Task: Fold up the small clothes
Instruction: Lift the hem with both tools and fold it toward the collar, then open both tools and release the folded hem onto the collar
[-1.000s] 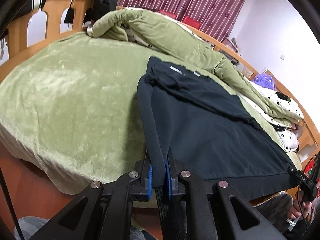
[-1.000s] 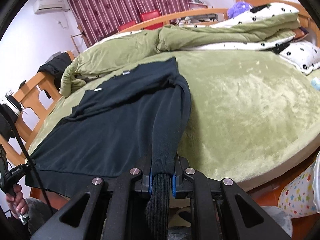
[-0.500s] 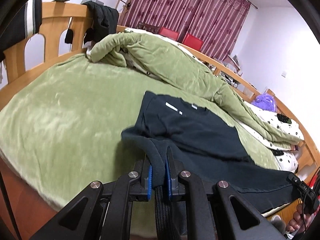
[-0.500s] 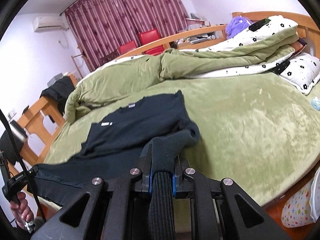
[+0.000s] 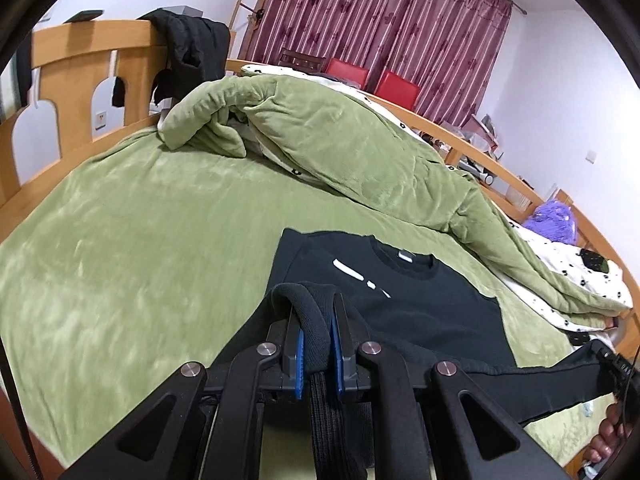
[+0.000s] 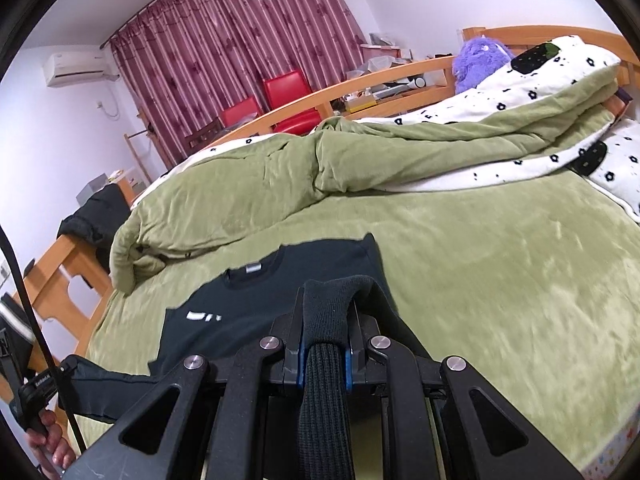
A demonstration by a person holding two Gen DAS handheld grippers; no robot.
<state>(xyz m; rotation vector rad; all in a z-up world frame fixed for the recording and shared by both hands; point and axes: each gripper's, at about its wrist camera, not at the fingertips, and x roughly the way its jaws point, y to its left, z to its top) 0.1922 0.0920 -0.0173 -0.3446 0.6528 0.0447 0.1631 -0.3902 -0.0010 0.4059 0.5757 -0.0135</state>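
Black sweatshirt (image 5: 416, 300) spread collar-away on green bed blanket (image 5: 140, 240); bottom hem raised off the bed at both corners, presumably to carry the lower half toward the collar for a crosswise fold. Left gripper (image 5: 318, 344): jaws nearly closed, blue pads clamped on ribbed hem, fabric bunched over the fingertips. Right gripper (image 6: 325, 354): likewise nearly closed, pinching the opposite ribbed hem corner. Hem stretched between the two. Heaped quilt (image 6: 360, 160) well beyond the collar.
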